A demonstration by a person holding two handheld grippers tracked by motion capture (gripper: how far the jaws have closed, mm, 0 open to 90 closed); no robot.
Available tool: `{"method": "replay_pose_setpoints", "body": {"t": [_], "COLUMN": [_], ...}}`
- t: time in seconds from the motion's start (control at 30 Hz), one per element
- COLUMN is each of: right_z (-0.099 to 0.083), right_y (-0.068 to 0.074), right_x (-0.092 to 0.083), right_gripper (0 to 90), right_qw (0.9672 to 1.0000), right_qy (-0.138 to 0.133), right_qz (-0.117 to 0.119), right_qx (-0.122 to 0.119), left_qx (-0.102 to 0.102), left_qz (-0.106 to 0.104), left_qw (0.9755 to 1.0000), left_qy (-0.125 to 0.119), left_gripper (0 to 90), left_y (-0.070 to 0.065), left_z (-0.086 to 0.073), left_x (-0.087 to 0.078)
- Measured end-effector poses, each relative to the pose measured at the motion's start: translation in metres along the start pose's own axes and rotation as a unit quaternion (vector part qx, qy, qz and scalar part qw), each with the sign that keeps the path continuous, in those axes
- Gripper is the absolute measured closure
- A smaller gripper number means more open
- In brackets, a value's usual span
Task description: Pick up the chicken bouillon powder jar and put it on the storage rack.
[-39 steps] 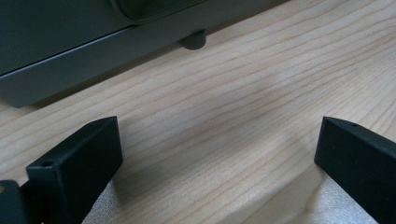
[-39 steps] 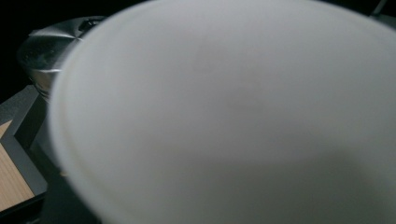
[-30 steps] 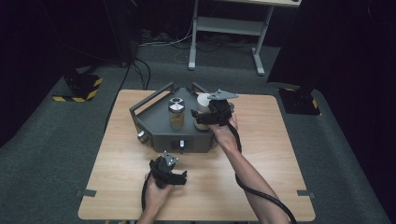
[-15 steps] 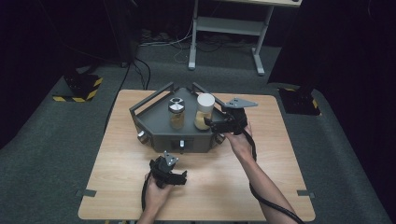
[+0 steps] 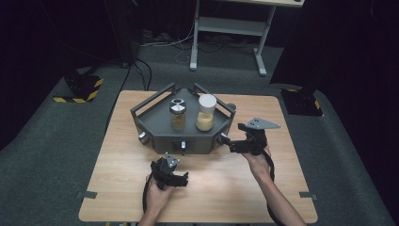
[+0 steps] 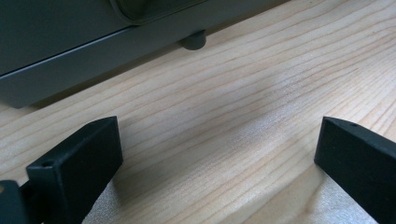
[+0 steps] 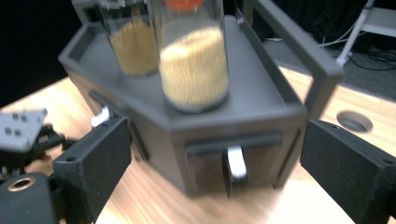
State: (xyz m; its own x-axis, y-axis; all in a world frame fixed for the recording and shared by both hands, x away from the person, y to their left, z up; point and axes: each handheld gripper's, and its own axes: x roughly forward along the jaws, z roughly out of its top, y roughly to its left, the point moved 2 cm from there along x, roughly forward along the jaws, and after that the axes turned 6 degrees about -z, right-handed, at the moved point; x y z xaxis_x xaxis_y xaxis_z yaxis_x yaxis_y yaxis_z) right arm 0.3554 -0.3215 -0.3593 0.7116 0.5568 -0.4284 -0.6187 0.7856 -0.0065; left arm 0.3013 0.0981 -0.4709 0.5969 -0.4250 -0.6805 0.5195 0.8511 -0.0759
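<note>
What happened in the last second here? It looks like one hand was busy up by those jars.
The right tongs let go of the white-lidded jar, leaving it standing on the grey tray beside the silver-capped jar. They then drew back toward the person, to the tray's right front corner, jaws open. The left tongs stayed resting open on the table, and the silver-capped jar did not move.

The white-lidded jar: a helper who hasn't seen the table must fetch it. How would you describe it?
On the wooden table sits a dark grey angular organizer with rails. Two jars stand on top; take the right one, the white-lidded jar, taller and paler-filled than the metal-capped jar.
</note>
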Motion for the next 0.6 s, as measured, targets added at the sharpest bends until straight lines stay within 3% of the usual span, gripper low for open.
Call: {"method": "replay_pose_setpoints", "body": {"t": [0.6], "right_z": [-0.070], "right_y": [-0.006], "right_x": [-0.029], "right_gripper": [6.7], "right_qw": [0.9978], "right_qy": [0.017], "right_qz": [-0.047], "right_qx": [0.043], "left_qx": [0.001], "left_qz": [0.000], "left_qw": [1.0000], "left_qy": [0.000], "left_gripper": [0.8], "left_y": [0.000], "left_z": [0.000], "left_x": [0.000]}}
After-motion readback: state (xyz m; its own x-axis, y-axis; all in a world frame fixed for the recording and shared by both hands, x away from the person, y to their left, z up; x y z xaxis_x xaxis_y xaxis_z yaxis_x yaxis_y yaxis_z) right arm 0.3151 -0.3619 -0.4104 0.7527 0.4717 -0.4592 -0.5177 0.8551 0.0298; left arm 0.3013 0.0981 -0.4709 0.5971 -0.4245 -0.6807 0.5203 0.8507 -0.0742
